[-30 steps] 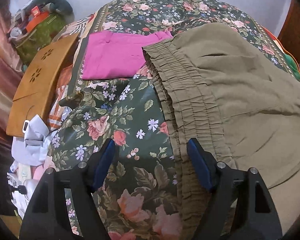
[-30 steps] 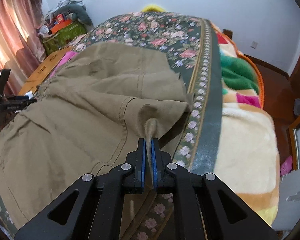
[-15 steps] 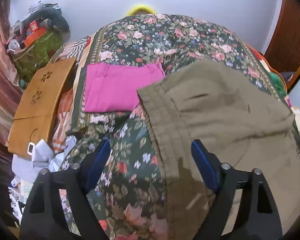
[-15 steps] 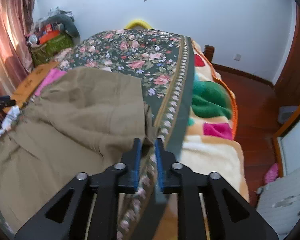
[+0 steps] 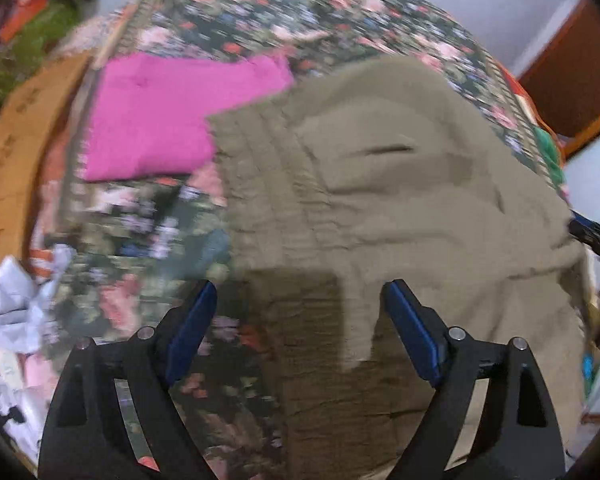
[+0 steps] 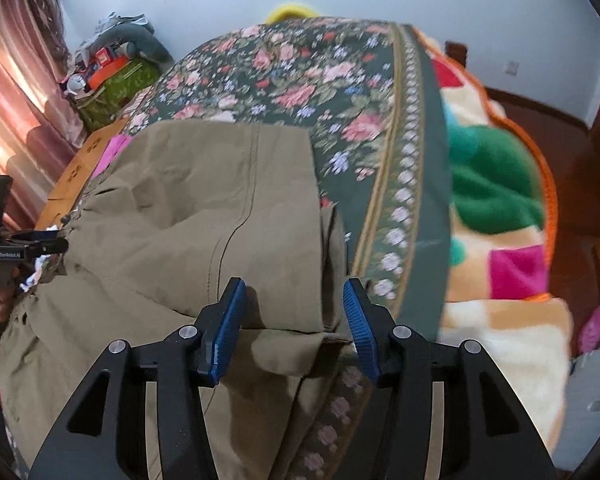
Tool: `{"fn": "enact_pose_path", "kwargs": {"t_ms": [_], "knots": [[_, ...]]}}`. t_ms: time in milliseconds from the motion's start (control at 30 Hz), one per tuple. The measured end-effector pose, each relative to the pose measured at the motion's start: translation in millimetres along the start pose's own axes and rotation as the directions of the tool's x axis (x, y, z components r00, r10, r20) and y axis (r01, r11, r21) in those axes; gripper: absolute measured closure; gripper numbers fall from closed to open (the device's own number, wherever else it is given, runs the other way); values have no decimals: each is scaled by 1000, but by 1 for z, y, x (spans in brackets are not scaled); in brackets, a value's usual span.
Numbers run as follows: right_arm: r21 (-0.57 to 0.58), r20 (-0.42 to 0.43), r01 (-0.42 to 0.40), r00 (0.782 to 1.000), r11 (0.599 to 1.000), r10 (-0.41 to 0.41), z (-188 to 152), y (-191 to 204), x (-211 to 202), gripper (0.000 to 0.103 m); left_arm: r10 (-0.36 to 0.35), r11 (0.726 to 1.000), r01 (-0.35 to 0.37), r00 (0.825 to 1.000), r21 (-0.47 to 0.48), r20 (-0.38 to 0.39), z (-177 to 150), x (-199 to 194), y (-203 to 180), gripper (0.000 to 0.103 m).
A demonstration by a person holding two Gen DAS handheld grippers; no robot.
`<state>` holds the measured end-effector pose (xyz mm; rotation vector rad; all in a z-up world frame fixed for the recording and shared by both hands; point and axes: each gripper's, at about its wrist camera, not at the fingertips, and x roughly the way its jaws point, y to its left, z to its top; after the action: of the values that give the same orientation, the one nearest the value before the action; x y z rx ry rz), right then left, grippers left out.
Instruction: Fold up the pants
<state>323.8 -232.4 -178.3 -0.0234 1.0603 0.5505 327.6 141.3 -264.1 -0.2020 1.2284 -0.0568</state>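
The olive-khaki pants (image 5: 400, 200) lie spread on the floral bedspread, elastic waistband (image 5: 260, 184) toward the left. In the right wrist view the pants (image 6: 188, 216) lie folded over, a straight edge along their right side. My left gripper (image 5: 300, 320) is open and empty above the waistband area. My right gripper (image 6: 294, 312) is open and empty above the pants' right edge. The left gripper also shows at the left edge of the right wrist view (image 6: 24, 248). The left wrist view is motion-blurred.
A folded pink garment (image 5: 168, 120) lies beyond the waistband. A wooden board (image 5: 16, 136) and crumpled white cloth (image 5: 24, 304) sit at the bed's left side. A colourful fleece blanket (image 6: 496, 216) hangs off the right side. Bags (image 6: 112, 80) are piled in the far corner.
My right gripper has opened and let go of the pants fabric, which now lies flat. My left gripper stayed open and shifted over the waistband.
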Motion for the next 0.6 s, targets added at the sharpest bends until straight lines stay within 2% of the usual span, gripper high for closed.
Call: {"fn": "enact_pose_path", "kwargs": {"t_ms": [33, 100, 133, 167, 233, 300, 400, 433, 533, 600], "knots": [[1, -9, -15, 1000, 1000, 15, -1, 0, 3, 57, -8, 1000, 8, 1000, 5, 0, 0, 1, -1, 20], [0, -14, -32, 999, 999, 32, -2, 0, 6, 64, 7, 999, -8, 1000, 39, 10, -1, 2, -8, 25], [-8, -12, -23, 1000, 1000, 23, -2, 1, 7, 72, 19, 999, -19, 1000, 48, 17, -1, 1, -9, 27], [-23, -7, -7, 1000, 1000, 7, -3, 2, 7, 82, 40, 997, -42, 999, 63, 31, -2, 0, -12, 34], [-42, -6, -7, 1000, 999, 6, -2, 2, 7, 89, 57, 995, -61, 997, 84, 47, -3, -3, -15, 46], [-79, -3, 23, 1000, 997, -23, -2, 4, 5, 98, 106, 988, -114, 992, 108, 75, -4, -8, -21, 49], [-119, 28, 53, 998, 991, -50, -1, 7, 0, 99, 199, 963, -217, 973, 160, 119, -5, -10, -30, 53], [-137, 46, 69, 997, 988, -63, 0, 9, -3, 100, 212, 960, -231, 969, 161, 127, -5, -10, -30, 54], [-156, 56, 100, 994, 983, -92, 1, 8, -2, 100, 229, 959, -246, 964, 138, 134, -3, -9, -25, 54], [-146, 24, 107, 994, 984, -104, 0, 4, 5, 100, 217, 968, -229, 969, 103, 114, -2, -6, -18, 53]]}}
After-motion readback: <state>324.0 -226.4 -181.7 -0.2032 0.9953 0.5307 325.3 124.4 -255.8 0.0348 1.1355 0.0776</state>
